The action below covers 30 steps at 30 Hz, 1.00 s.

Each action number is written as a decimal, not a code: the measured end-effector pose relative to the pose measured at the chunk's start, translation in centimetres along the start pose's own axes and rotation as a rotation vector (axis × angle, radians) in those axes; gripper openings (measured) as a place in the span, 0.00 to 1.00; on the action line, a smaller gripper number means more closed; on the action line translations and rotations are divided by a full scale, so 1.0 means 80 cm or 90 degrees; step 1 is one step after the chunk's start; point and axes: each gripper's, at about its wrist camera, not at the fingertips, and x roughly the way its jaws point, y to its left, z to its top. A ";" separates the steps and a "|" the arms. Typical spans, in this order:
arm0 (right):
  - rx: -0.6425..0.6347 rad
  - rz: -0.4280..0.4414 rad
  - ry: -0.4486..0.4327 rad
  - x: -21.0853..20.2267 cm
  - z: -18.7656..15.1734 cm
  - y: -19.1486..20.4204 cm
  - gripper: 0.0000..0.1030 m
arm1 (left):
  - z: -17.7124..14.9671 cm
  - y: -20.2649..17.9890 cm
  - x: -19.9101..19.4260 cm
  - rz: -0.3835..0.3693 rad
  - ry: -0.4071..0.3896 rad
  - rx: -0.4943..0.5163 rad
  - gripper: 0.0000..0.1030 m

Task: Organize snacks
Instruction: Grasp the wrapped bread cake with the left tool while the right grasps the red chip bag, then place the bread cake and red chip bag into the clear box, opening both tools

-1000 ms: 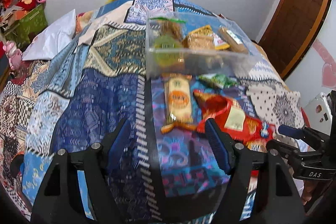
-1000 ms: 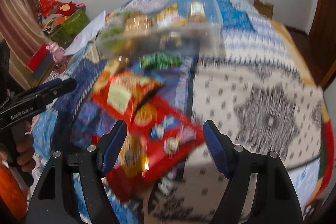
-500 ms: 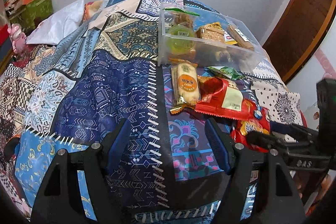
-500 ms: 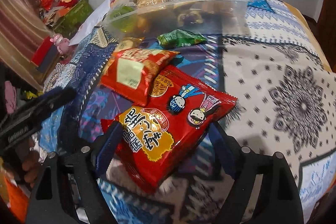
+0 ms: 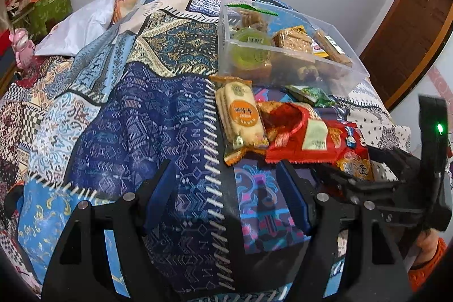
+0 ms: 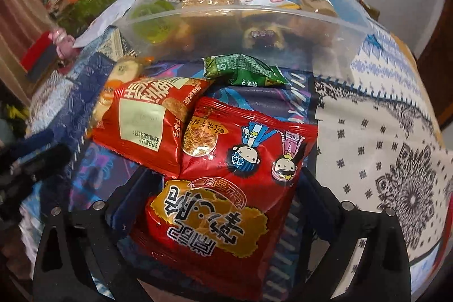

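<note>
A patchwork bedspread (image 5: 136, 132) carries a clear bin (image 5: 334, 67) and loose snack packets (image 6: 226, 174).

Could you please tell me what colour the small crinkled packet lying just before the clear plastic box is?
Green, clearest in the right wrist view.

Black two-finger left gripper (image 5: 229, 183) with blue ribbed pads (image 5: 160, 186) and silver screws; at three o'clock, the matching right gripper (image 5: 368, 183) shows a green light, an orange knitted sleeve (image 5: 427, 265) behind.
</note>
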 end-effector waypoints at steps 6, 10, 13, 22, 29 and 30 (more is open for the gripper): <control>-0.017 -0.022 -0.019 -0.019 -0.019 -0.019 0.76 | 0.024 0.000 0.011 0.016 -0.014 -0.002 0.70; 0.016 -0.017 -0.033 -0.029 -0.020 -0.047 0.70 | 0.037 -0.008 0.030 0.018 -0.006 0.007 0.70; 0.046 0.000 -0.039 -0.039 -0.022 -0.069 0.62 | 0.043 -0.017 0.050 0.022 0.010 0.022 0.70; 0.083 0.004 -0.056 -0.048 -0.022 -0.095 0.62 | 0.050 -0.018 0.095 0.051 0.038 0.022 0.39; 0.094 0.009 -0.101 -0.072 -0.002 -0.100 0.62 | 0.050 -0.018 0.070 0.034 0.006 0.028 0.33; 0.094 0.009 -0.106 -0.073 0.002 -0.100 0.62 | 0.051 -0.019 0.065 0.033 0.000 0.029 0.33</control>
